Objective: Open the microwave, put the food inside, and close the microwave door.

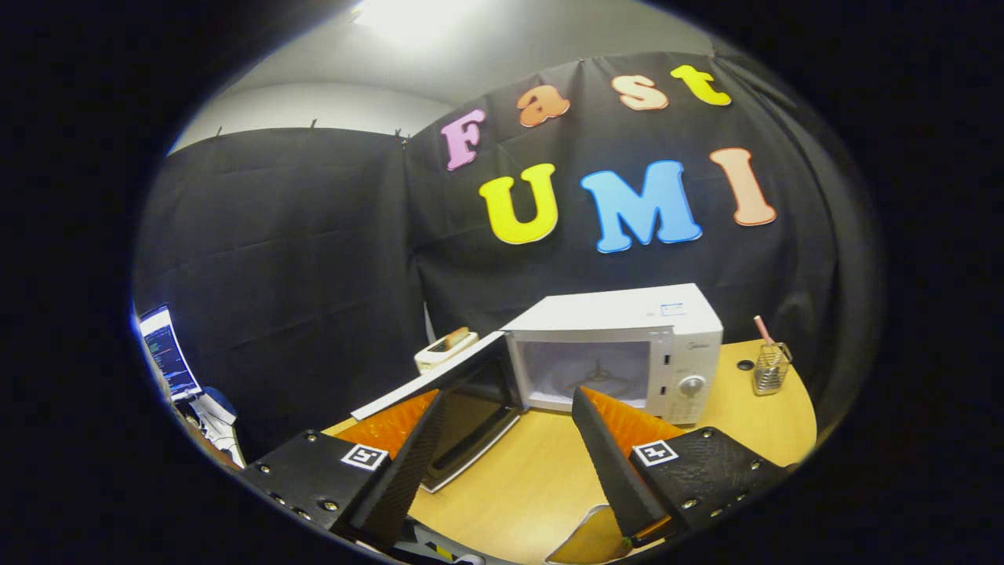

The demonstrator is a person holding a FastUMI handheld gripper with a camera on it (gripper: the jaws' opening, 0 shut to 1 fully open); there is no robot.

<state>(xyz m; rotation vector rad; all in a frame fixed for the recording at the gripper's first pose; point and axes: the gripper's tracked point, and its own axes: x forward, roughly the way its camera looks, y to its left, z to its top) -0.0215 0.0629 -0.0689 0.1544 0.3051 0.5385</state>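
While the gripper (510, 400) hangs above the near part of the wooden table (533, 479), its two fingers (608, 451) stand spread wide apart with nothing between them but bare tabletop. Neither finger touches anything. Just ahead of them, at the far side of the table, sits the white microwave (627, 345), and its door (435, 384) is swung fully open to the left, so that the left finger's tip overlaps the door's inner face from where I look. The right finger's tip points at the lower front of the oven's open cavity (584, 373), where the bare turntable fitting shows; the cavity looks empty of any dish. On the microwave's right front strip sits a round control knob (692, 385).

Behind the open door, further left and far back, a pale tray of food (447, 345) rests with something brownish lying on it; I cannot make out what kind of food it is. To the right of the microwave, well apart from the fingers, a wire mesh holder (771, 369) stands upright on the table with a pink stick (762, 328) leaning in it. Off the table, far to the left, a lit monitor (169, 353) glows against the dark wall.
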